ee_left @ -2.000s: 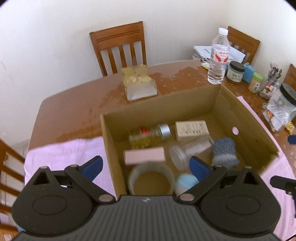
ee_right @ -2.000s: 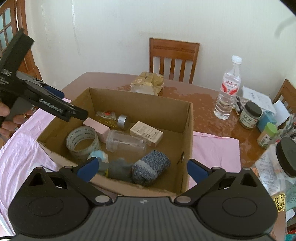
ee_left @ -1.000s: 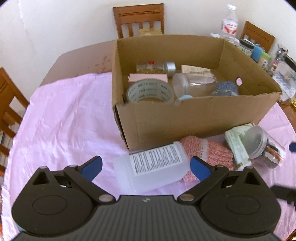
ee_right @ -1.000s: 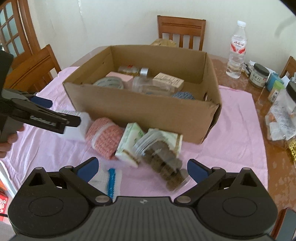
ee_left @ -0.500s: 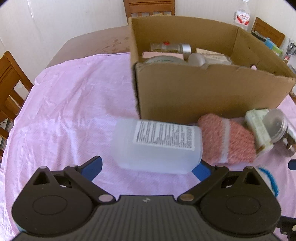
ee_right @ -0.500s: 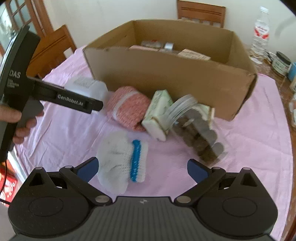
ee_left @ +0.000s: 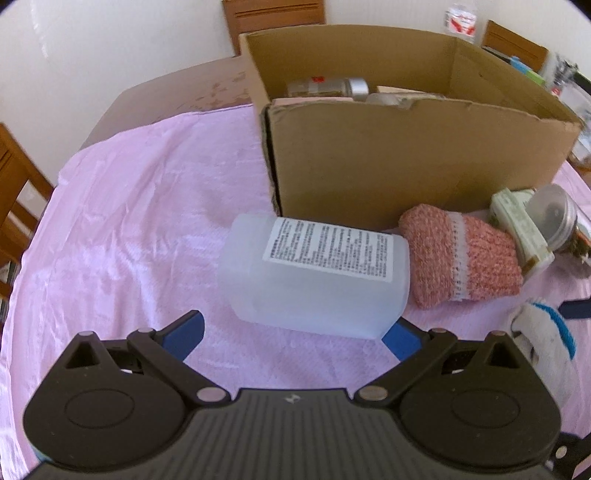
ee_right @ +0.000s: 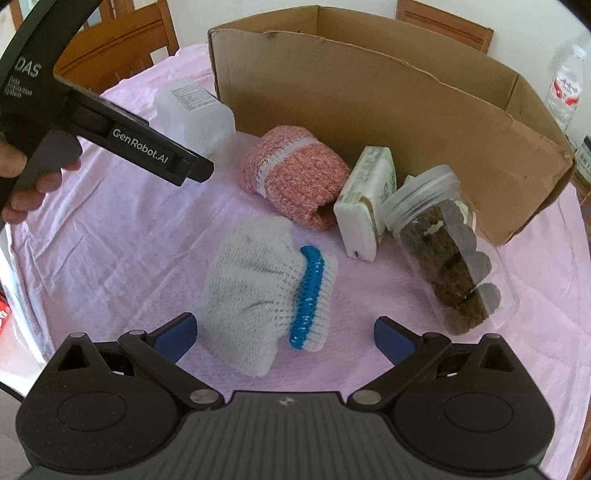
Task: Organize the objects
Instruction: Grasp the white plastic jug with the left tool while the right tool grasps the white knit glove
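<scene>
White plastic bottle (ee_left: 314, 280) w/ printed label is lying on its side on the pink cloth (ee_left: 129, 221), just ahead of the left gripper (ee_left: 293, 332), whose blue pads are standing wide apart w/ nothing between them; the bottle's near edge is overlapping the right-hand pad in view, contact unclear. Pink knit sock roll (ee_left: 461, 262) is sitting beside the bottle, to the gripper's front-right, seeming to touch it. Past that, further right, a green-white packet (ee_left: 517, 229) and a clear jar (ee_left: 557, 218) w/ dark contents are lying together. Cardboard box (ee_left: 406, 162) is standing straight ahead behind the bottle, holding a bottle w/ silver cap, a pink box and other bits, mostly hidden by the wall.

Right gripper (ee_right: 282, 336) is hovering open too, pads spread, w/ the white sock w/ blue band (ee_right: 269, 291) lying right between and just ahead of them, not gripped. Ahead of it: pink roll, then packet and jar to the front-right, box wall behind. Far front-left, a hand (ee_right: 33, 184) is holding the left gripper's handle above the cloth. Water bottle (ee_right: 565, 85) is standing on the table (ee_left: 166, 99) far right, beyond the box. Wooden chairs (ee_left: 273, 18) are standing round the table.
</scene>
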### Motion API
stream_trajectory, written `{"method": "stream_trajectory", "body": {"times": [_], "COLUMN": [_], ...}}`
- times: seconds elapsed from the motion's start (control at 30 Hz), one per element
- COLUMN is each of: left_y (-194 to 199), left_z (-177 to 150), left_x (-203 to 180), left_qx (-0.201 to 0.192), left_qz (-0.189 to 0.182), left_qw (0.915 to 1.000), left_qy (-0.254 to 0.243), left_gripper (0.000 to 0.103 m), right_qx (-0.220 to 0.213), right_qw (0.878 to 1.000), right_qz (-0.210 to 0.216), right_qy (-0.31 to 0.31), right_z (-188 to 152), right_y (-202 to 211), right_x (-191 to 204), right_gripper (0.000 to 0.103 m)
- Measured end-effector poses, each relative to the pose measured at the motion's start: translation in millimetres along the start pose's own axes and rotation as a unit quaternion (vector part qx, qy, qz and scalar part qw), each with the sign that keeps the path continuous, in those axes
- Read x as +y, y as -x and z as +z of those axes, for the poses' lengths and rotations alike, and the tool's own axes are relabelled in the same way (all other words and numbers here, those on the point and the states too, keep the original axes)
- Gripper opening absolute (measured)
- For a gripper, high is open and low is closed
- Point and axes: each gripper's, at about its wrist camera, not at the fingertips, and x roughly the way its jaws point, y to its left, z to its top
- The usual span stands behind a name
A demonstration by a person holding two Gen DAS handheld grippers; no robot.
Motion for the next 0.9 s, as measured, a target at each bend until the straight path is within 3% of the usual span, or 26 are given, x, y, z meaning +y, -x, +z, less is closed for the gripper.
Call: {"method": "stream_trajectory", "body": {"times": [0.43, 0.77, 0.9], "left_y": [-2, -3, -3], "left_z": [3, 5, 6], "left_x": [-1, -2, 0], "left_qx": [-0.039, -0.040, -0.040], "left_qz": [-0.040, -0.054, -0.071], "left_qw": [0.9970, 0.9953, 0.9945], "left_qy": [-0.054, -0.069, -0.066], "left_gripper": [0.101, 0.098, 0.095], "right_qx": [-0.017, -0.015, -0.020], "right_qw": [1.000, 1.000, 1.000], "right_qz": [-0.012, -0.018, -0.012], "right_qy": [-0.019, -0.018, -0.013], "right_z": [2, 5, 7], "right_y": [-3, -2, 1], "right_x": [7, 19, 23], "right_gripper": [0.103, 0.102, 0.092]}}
